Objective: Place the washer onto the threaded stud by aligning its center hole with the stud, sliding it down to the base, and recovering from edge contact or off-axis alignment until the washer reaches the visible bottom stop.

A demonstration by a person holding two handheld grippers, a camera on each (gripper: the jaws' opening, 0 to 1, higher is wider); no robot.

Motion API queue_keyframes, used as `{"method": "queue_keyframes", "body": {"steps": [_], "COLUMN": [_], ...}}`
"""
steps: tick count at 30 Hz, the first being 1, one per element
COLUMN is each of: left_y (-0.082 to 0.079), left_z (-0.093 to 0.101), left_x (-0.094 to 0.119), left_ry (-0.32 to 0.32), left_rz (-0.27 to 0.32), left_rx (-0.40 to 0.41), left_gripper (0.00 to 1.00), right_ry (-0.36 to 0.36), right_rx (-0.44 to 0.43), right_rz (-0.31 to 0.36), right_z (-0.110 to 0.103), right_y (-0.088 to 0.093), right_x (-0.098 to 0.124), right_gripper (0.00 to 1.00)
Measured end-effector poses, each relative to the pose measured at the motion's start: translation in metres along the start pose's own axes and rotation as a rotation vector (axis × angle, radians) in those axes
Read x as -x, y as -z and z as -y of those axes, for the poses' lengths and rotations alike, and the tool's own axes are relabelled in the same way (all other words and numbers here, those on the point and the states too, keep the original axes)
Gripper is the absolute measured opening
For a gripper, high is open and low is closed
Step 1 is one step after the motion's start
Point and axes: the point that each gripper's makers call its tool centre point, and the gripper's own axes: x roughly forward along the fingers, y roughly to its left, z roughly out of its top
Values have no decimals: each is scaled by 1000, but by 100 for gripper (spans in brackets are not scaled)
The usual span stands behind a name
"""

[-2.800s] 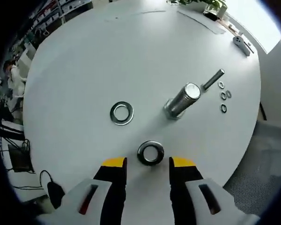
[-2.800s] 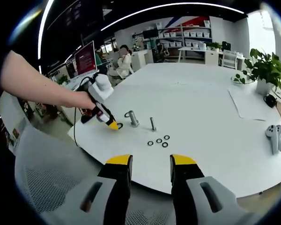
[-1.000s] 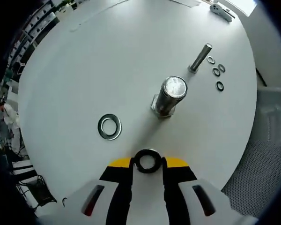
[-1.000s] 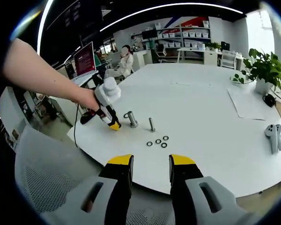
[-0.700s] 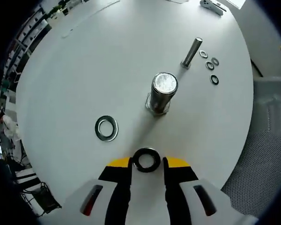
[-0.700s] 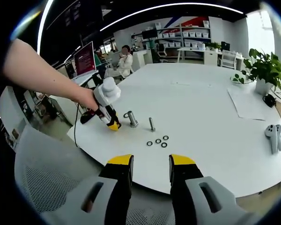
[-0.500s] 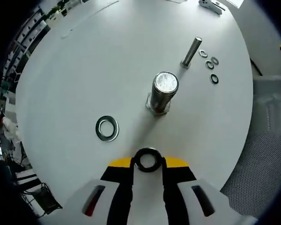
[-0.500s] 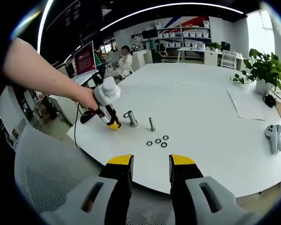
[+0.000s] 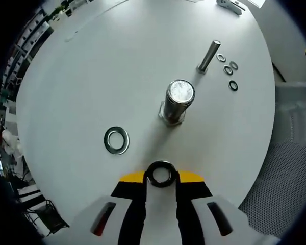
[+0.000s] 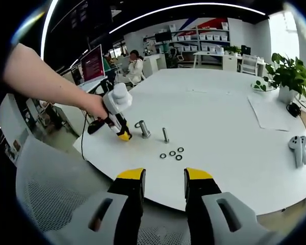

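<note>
We see the left hand-held gripper (image 9: 161,177) clamped on the dark washer (image 9: 161,173), held short of the upright threaded stud (image 9: 176,101) on the white bench (image 9: 117,66). The right hand-held gripper (image 10: 163,176) hangs off the bench edge, jaws apart, empty. A second washer (image 9: 116,140) lies flat nearby.

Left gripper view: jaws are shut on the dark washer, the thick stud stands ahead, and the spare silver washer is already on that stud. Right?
Not quite. The silver washer lies flat on the table, beside the thick stud, as the left gripper view shows. The left gripper does hold the dark washer.
</note>
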Motion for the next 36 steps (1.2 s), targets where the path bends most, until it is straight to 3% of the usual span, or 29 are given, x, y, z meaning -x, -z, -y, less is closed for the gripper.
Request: {"method": "queue_keyframes", "body": {"steps": [23, 34, 36], "left_y": [-4, -26, -30], "left_z": [-2, 7, 3], "left_x": [3, 43, 39], "left_ry": [8, 35, 36], "left_rz": [1, 22, 27], "left_rx": [-61, -120, -135], "left_gripper": [19, 19, 19], "right_ry": [-1, -6, -6], "right_rx": [0, 4, 2], "right_rz": [1, -2, -1], "right_z": [0, -1, -1], "right_y": [0, 0, 0], "right_x": [1, 0, 1], "right_gripper": [33, 33, 33]}}
